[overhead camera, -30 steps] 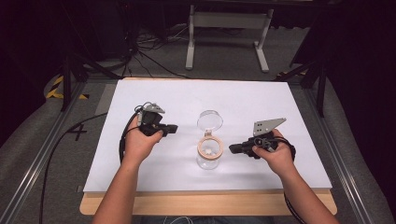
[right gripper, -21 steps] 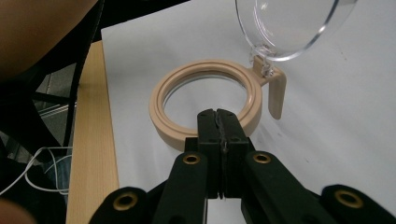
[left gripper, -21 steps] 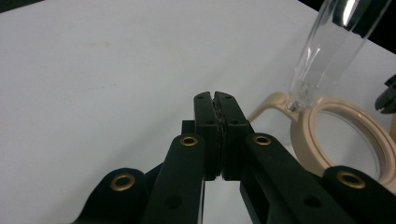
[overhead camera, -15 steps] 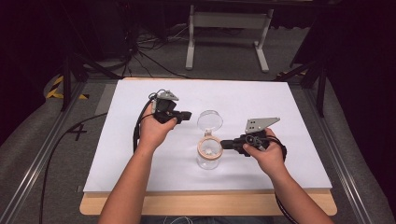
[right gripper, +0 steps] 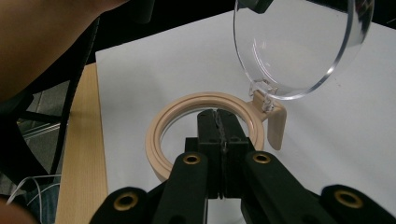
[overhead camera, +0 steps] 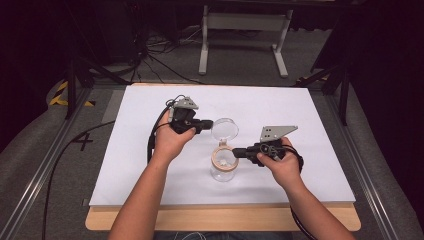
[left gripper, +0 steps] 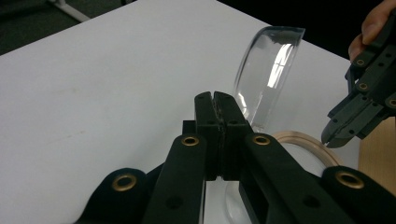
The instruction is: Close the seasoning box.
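A clear jar (overhead camera: 223,171) with a beige rim ring (overhead camera: 215,156) stands mid-table, and its hinged clear lid (overhead camera: 225,128) is swung up and open on the far side. My left gripper (overhead camera: 210,124) is shut with nothing in it, its tip just left of the lid. In the left gripper view the shut jaws (left gripper: 215,95) sit beside the lid (left gripper: 268,70), above the ring (left gripper: 303,139). My right gripper (overhead camera: 235,151) is shut, its tip at the ring's right edge. In the right gripper view its tip (right gripper: 217,113) lies over the ring (right gripper: 159,135), below the lid (right gripper: 299,46).
The jar stands on a white board (overhead camera: 150,160) laid on a wooden tabletop (overhead camera: 225,220). A metal stand (overhead camera: 242,30) and cables lie on the floor beyond the far edge. Rails run along both sides of the table.
My left hand has moved right and farther away, up to the open lid. My right hand has shifted left, closer to the jar's ring. The lid has stayed open.
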`<state>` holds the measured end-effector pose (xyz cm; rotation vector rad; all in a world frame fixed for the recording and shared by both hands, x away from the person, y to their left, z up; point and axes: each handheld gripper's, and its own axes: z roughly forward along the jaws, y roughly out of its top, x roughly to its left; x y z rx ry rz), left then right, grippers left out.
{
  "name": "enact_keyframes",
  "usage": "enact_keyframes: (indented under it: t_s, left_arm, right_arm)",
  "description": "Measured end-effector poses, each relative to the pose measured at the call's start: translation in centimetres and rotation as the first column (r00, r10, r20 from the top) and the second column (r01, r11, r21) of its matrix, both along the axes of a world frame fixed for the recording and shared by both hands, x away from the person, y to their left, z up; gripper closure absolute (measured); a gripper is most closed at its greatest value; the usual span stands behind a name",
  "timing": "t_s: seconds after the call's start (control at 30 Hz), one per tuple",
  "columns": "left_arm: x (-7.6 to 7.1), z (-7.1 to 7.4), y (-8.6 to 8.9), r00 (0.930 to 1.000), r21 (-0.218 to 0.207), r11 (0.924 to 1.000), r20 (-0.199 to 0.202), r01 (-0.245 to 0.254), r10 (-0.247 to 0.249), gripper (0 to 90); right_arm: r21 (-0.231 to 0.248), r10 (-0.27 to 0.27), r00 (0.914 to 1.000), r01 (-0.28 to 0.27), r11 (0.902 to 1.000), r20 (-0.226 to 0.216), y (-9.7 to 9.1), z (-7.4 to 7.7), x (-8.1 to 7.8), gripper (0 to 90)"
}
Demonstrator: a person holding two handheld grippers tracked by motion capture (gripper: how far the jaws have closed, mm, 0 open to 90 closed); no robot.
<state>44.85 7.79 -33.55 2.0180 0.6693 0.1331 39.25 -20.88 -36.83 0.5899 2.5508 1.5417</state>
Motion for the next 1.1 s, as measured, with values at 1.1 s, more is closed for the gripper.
enact_keyframes:
  t_s: [1.1]
  left_arm:
    - [-4.1,1.0,2.2,0.9915,0.117,0.9883,-0.097,0.098,-0.087,80.4]
  right_arm:
    - [-0.032,0.033,0.9978,-0.035,0.9989,-0.058,-0.1,0.2,-0.8,90.0]
